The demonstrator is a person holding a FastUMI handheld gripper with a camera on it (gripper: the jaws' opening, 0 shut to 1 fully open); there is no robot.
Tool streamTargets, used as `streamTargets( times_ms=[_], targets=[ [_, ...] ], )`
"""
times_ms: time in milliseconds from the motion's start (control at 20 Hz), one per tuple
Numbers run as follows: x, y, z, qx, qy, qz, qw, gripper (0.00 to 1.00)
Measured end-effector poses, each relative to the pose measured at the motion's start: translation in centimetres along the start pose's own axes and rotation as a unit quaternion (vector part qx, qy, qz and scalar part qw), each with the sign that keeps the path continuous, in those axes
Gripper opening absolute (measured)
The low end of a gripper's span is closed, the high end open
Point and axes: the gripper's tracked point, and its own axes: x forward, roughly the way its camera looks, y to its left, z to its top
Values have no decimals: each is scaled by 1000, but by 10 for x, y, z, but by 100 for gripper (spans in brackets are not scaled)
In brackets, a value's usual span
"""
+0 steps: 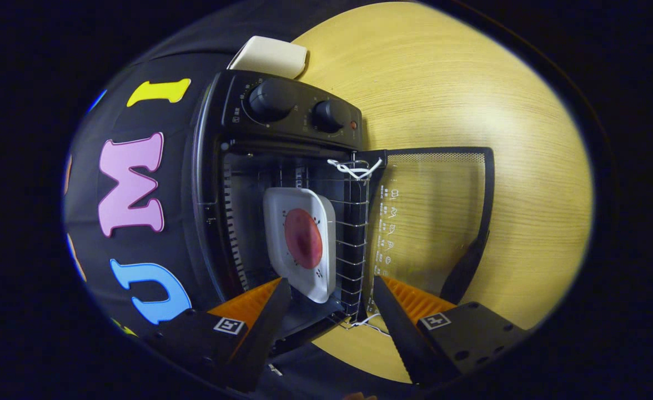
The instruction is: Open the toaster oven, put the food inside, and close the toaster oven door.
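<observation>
While I am holding the gripper point(332, 283) with its 2 fingers apart and empty, the food point(303, 238) is sitting on its plate point(299, 205) inside the toaster oven point(282, 144). I am fearing the open door point(432, 211) slipping or slamming.

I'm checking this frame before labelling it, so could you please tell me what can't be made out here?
- Printed marks around the toaster oven's knobs and on the glass door: too small to read.
- Red food on the white plate: blurred, type unclear.
- Plate's near corner: meets a finger of the open gripper, so contact is uncertain.
- White object behind the oven: partly hidden by the oven top.
</observation>
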Motion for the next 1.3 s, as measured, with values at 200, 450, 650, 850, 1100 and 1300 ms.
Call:
streamTargets(
  times_ms=[200, 450, 650, 850, 1100, 1300],
  targets=[
    [-40, 8, -12, -114, 54, 31, 992, 99],
    [-91, -1, -15, -300, 82, 46, 949, 99],
    [-106, -21, 3, -494, 44, 45, 867, 98],
    [-114, -44, 4, -619, 44, 26, 784, 99],
    [-106, -92, -3, -665, 92, -29, 741, 99],
    [-90, -122, -8, -669, 121, -63, 730, 99]
  ],
)
